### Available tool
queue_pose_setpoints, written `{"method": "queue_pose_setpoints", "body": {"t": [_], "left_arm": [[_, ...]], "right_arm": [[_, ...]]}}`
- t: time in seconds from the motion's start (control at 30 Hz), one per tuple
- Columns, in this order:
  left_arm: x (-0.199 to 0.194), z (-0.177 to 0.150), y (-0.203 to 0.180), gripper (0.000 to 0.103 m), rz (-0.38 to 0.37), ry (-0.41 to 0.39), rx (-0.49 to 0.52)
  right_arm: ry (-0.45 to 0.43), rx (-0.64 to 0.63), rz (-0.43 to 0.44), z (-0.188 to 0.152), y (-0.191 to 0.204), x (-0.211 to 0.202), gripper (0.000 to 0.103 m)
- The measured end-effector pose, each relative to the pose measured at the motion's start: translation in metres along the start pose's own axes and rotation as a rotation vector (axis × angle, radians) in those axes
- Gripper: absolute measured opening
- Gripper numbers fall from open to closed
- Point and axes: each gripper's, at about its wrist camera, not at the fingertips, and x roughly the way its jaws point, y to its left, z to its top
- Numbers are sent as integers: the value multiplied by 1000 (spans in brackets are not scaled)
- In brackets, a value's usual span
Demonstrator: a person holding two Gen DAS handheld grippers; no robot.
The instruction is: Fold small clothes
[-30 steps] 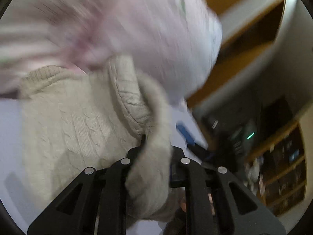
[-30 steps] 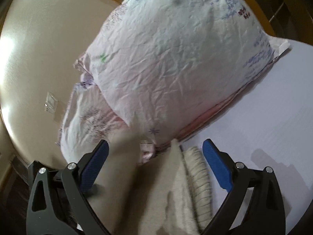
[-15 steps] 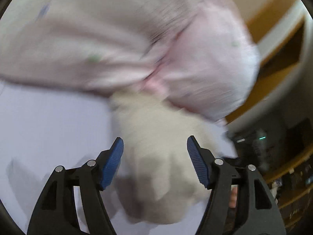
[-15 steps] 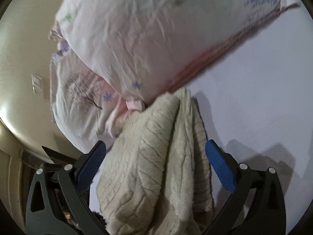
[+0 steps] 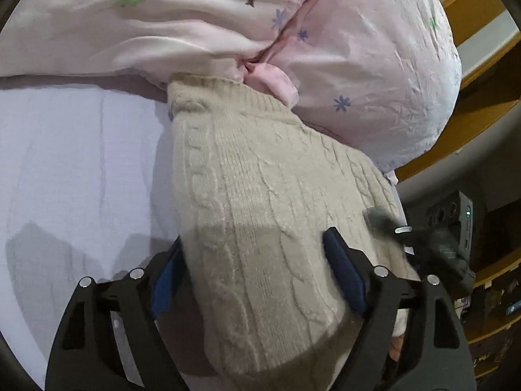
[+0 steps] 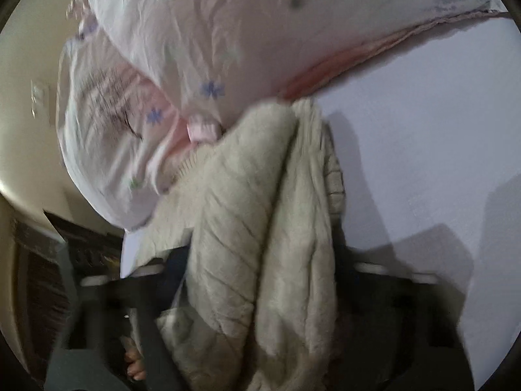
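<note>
Lavender bed sheet, pillows upper frame; both grippers, left gripper and right gripper, standing open, are straddling the folded cream sweater. Next, probably: close, lift bundle aside.

The left gripper has its 2 black fingers spread wide, blue pads facing inward, one at each side of the cream knit. The right gripper is blurred; its dark fingers sit at either side of the same bundle, and whether they are pressing it cannot be told. The right gripper's tip also shows, blurred, in the left wrist view.
</note>
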Motion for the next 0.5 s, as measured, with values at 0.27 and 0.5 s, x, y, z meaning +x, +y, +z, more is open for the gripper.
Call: {"method": "queue_pose_setpoints", "body": {"t": [0.27,0.5], "left_arm": [[-89,-10,28,39,-2,-76,135],[-118,-25,58,58,228,-173,144]], "right_arm": [[100,-84,298,-27,46,25,39],[39,-250,20,-45,91,31,68]]}}
